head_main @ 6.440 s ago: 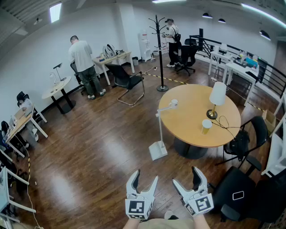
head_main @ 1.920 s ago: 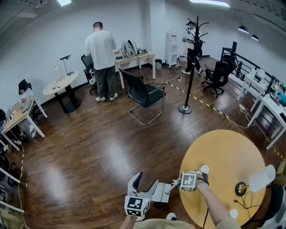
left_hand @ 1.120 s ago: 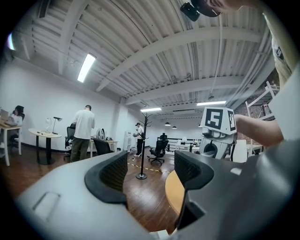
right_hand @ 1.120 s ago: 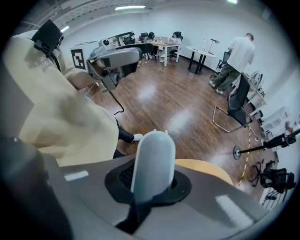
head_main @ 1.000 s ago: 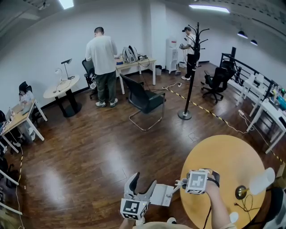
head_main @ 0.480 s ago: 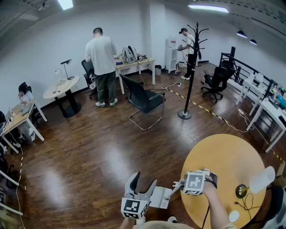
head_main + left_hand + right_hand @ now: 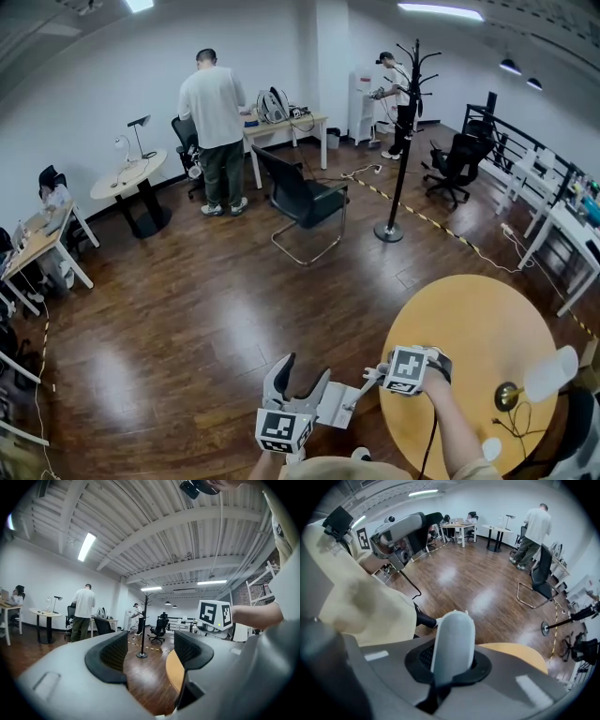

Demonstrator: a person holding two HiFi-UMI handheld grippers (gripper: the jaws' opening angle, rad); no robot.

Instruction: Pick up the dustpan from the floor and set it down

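- Office with a dark wooden floor (image 7: 187,309); a round yellow wooden table (image 7: 487,328) stands near right.
- The right gripper (image 7: 386,372) clamps the handle of the pale grey plastic dustpan (image 7: 336,405), just left of the table.
- The left gripper (image 7: 302,373) gapes wide, empty, beside the pan.

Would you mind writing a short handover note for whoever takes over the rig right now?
Left gripper: open, empty.
Right gripper: shut on the handle of the dustpan, pointing steeply down beside the round table.
Dustpan: its pan is low between the two grippers, over the wood floor; I cannot tell whether it touches.
Done: handle gripped.
Left: set the dustpan down and release.
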